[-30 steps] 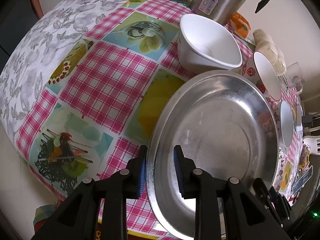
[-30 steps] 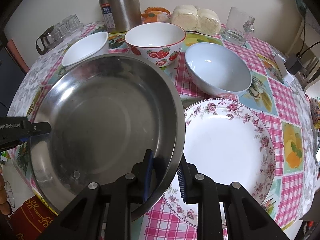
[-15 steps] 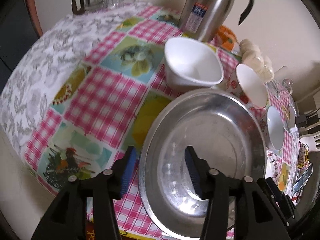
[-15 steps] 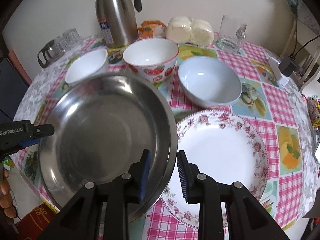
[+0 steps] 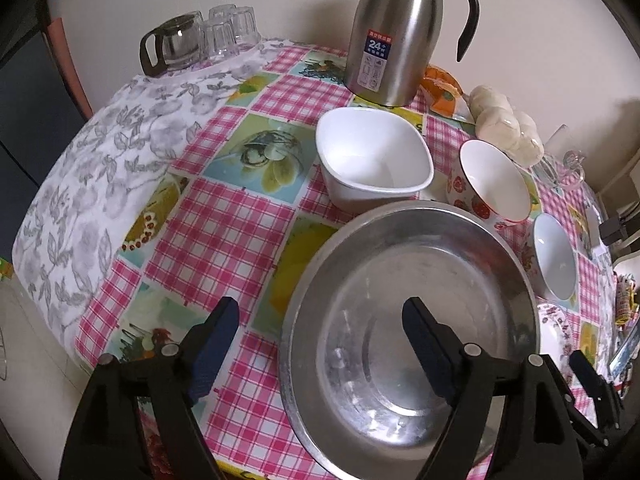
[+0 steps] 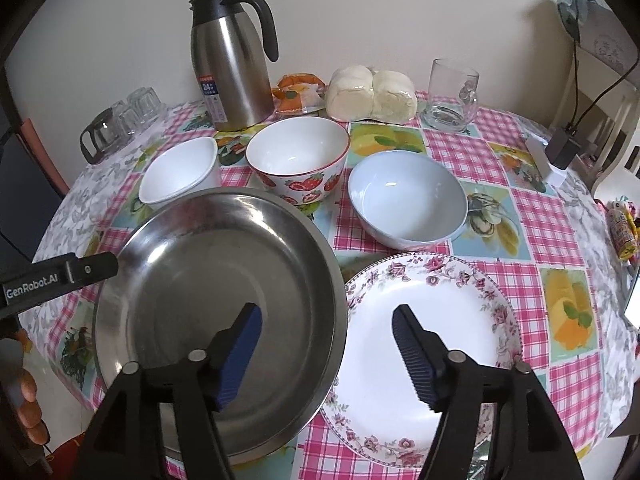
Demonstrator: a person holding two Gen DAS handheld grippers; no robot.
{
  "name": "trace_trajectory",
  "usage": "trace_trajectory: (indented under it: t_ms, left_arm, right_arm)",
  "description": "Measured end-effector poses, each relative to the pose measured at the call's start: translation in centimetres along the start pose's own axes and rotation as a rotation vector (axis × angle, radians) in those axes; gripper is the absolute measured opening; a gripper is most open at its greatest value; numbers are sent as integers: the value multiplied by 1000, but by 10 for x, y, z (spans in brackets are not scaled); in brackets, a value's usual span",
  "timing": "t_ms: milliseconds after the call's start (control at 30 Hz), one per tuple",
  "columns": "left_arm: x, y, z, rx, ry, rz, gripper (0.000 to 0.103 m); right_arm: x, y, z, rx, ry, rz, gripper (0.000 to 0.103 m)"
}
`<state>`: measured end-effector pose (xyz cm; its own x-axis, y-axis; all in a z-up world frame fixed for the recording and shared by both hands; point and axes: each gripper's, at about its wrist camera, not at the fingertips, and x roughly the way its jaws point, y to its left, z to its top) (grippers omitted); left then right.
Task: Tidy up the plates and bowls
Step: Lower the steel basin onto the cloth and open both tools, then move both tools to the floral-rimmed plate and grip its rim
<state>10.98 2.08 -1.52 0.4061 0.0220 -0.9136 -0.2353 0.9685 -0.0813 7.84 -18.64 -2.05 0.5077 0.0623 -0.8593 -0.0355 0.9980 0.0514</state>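
Both tongs opening, left tongs, right tongs, straddling steel pan rim

A steel thermos jug with a black handle stood upright at the back of the table, which wore a pink checked cloth with fruit pictures. Just beside the jug lay an orange packet, then wrapped white buns and a clear glass mug. Upturned glasses and a glass pot sat at the far left edge.
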Motion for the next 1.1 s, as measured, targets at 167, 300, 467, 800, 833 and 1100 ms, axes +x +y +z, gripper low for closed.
trace_trajectory:
  t_ms: [167, 300, 467, 800, 833, 1100]
  left_arm:
    - [2, 0, 1, 7, -28, 38, 92]
    - [2, 0, 1, 13, -45, 47, 95]
    - [3, -2, 0, 18, -60, 54, 95]
    - [0, -10, -1, 15, -93, 36, 96]
    - [-1, -12, -1, 16, -95, 29, 96]
    - [-7, -32, -7, 56, -119, -22, 96]
  right_arm:
    - [-1, -3, 1, 5, -12, -8, 78]
    - [-1, -6, 1, 17, -15, -17, 82]
    - [0, -9, 1, 28, -20, -26, 90]
    - [-2, -16, 0, 27, -33, -53, 103]
    - [-2, -17, 0, 29, -32, -56, 103]
    - [-6, -38, -2, 71, -28, -77, 103]
